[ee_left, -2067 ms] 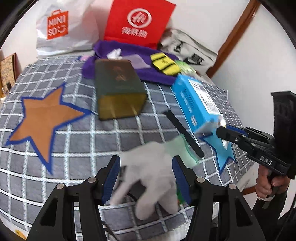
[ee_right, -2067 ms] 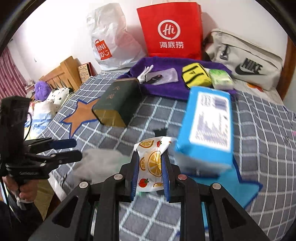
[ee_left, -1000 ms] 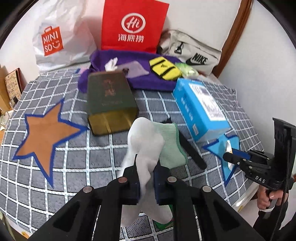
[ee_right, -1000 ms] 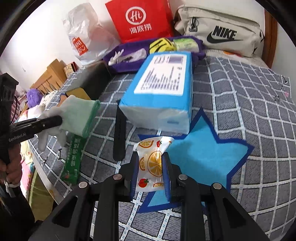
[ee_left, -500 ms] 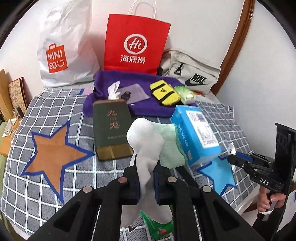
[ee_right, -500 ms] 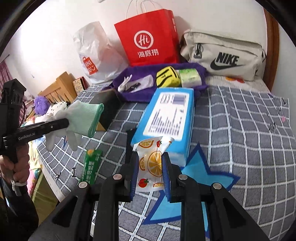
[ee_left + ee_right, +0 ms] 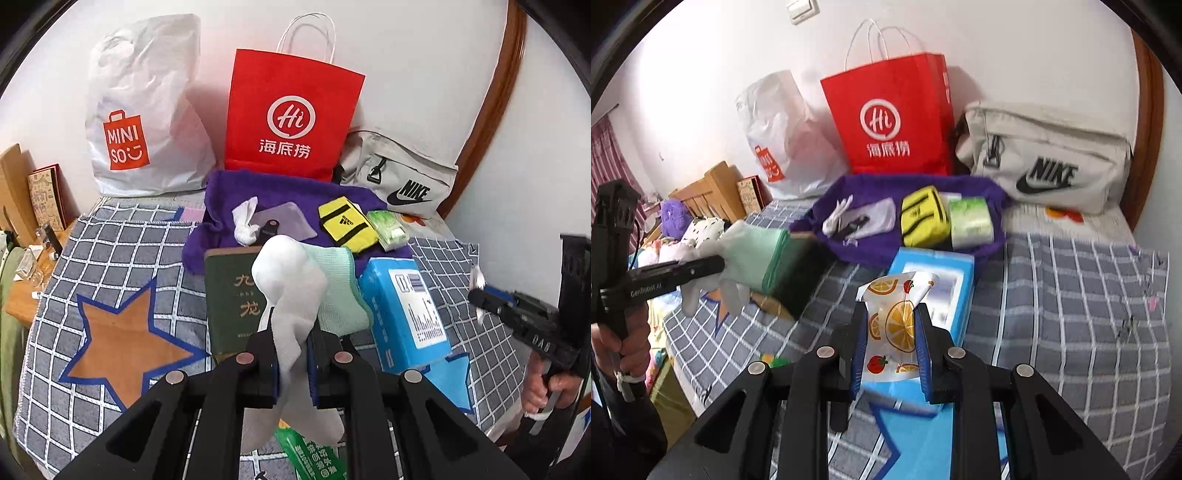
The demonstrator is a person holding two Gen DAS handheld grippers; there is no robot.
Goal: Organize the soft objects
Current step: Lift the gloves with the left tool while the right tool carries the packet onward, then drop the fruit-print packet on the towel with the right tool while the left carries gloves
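- Glove (image 7: 291, 291), white with a mint cuff, is pinched between the left gripper (image 7: 293, 363) pads and held in the air above the bed (image 7: 110, 254); its fingers dangle below the jaws, the cuff sticks up and to the right.
- Under the glove lie a green book (image 7: 229, 295) and, nearer, a green packet (image 7: 310, 454).
- Right of the book lies a blue tissue pack (image 7: 406, 306), on the checked blanket.
- Behind them, a purple towel (image 7: 295, 199) carries a yellow pouch (image 7: 347, 225) and a green pack (image 7: 388, 229).
- Fruit-print sachet (image 7: 892, 328) is clamped upright in the right gripper (image 7: 891, 345), held above the tissue pack's near end.
- Red bag (image 7: 894, 110) and Nike bag (image 7: 1045, 162) stand against the wall.
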